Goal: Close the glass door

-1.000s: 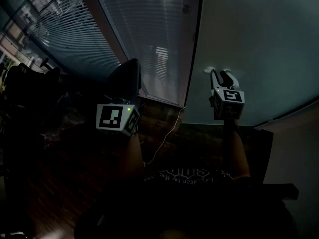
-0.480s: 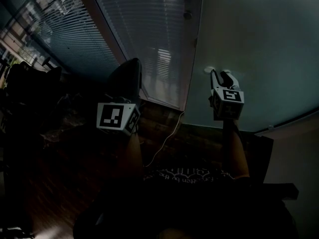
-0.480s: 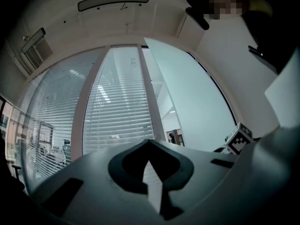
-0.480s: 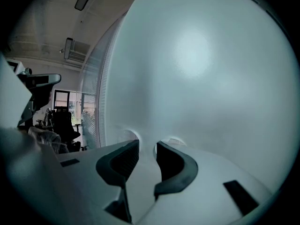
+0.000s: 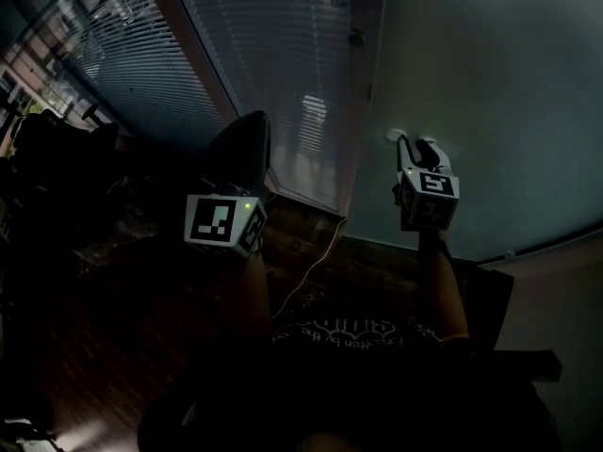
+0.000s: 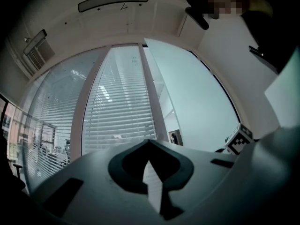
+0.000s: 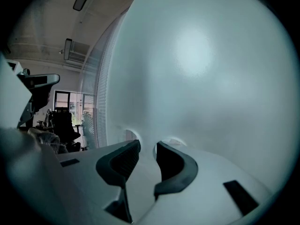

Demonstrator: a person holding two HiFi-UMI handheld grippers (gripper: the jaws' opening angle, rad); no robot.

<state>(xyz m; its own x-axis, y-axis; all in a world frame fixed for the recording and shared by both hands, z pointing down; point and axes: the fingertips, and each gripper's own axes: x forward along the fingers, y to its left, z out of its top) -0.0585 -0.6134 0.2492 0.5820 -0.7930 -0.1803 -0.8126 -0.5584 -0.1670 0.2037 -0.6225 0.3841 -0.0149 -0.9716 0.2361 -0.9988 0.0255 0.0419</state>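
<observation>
1. Right tool [image 5: 416, 142]: your right arm is raised, with the tool's tips at the frosted face of the glass door [image 5: 490, 83]. Whether they touch cannot be told in the dim head view. In the right gripper view the tool [image 7: 146, 146] has its jaws a narrow gap apart and nothing between them. The pale pane [image 7: 201, 64] fills nearly the whole field just past the tips.

2. Left tool [image 5: 252, 125]: you hold it up before the slatted blinds [image 5: 273, 55], left of the door's dark edge and apart from the door. Only the left gripper view settles its state: the tool [image 6: 149, 143] has its jaws brought together, holding nothing.

3. Glass door, from the left gripper view [image 6: 197, 102]: it stands right of the blinds [image 6: 117, 107]. The right tool's marker cube [image 6: 240, 141] shows low against it.

4. Seen in one view only:
   - an office chair [image 7: 62, 123], far left in the right gripper view
   - a ceiling light [image 6: 113, 1] in the left gripper view
   - a white cable [image 5: 316, 262] on the floor in the head view
</observation>
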